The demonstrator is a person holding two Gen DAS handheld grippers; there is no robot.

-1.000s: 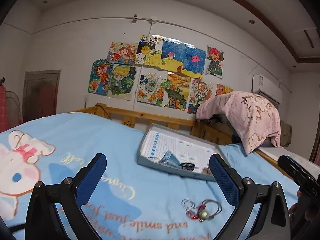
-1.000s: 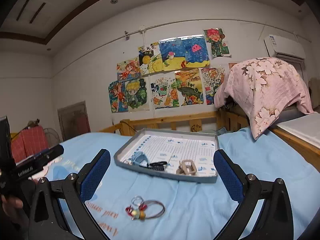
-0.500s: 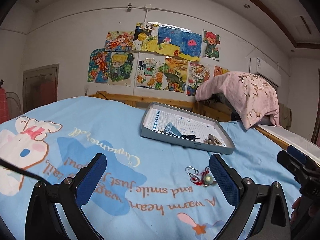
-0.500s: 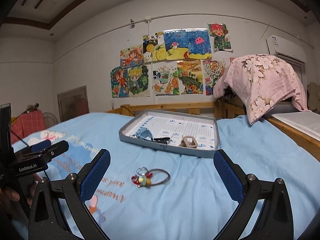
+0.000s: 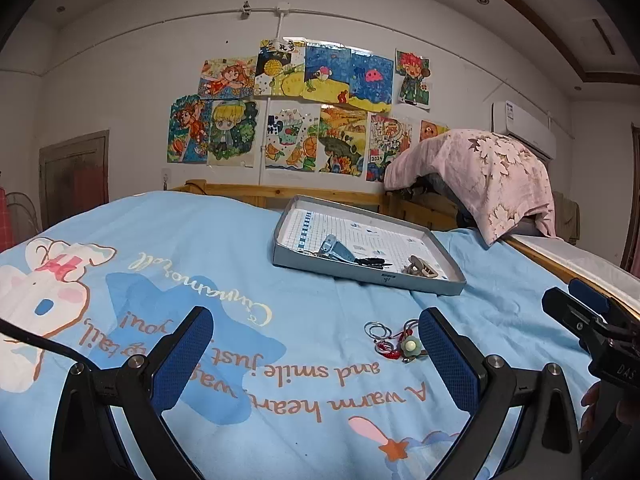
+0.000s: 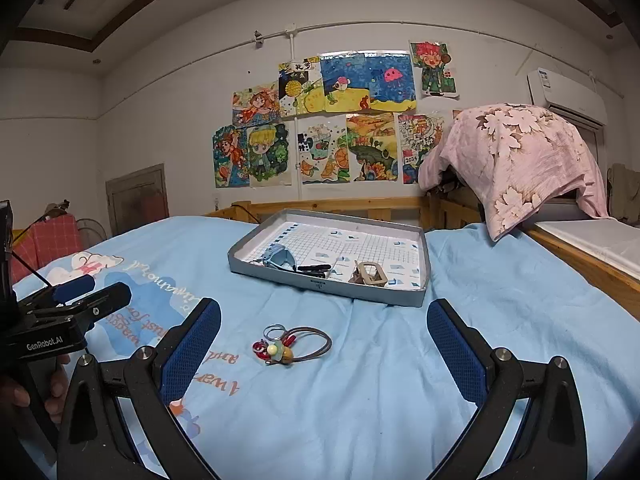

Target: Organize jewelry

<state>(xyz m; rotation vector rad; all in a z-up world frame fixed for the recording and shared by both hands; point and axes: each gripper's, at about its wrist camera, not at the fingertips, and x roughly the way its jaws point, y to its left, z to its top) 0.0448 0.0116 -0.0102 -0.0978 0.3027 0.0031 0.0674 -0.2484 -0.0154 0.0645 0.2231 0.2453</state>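
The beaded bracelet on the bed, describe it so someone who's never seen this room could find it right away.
Start at the grey tray on the blue bedsheet. Just in front of it, alone on the sheet, lies the bracelet: a brown cord loop with metal rings, red charms and a pale bead. It is the only jewelry outside the tray.

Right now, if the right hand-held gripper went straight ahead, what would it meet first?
Probably the charm bracelet lying on the blue bedsheet, between the open right hand-held gripper and the grey tray; depth is unclear.

Matt grey tray point(image 6: 404, 298) on soft cloth bedsheet point(image 6: 480, 300); wooden bed frame point(image 6: 328, 205) behind.
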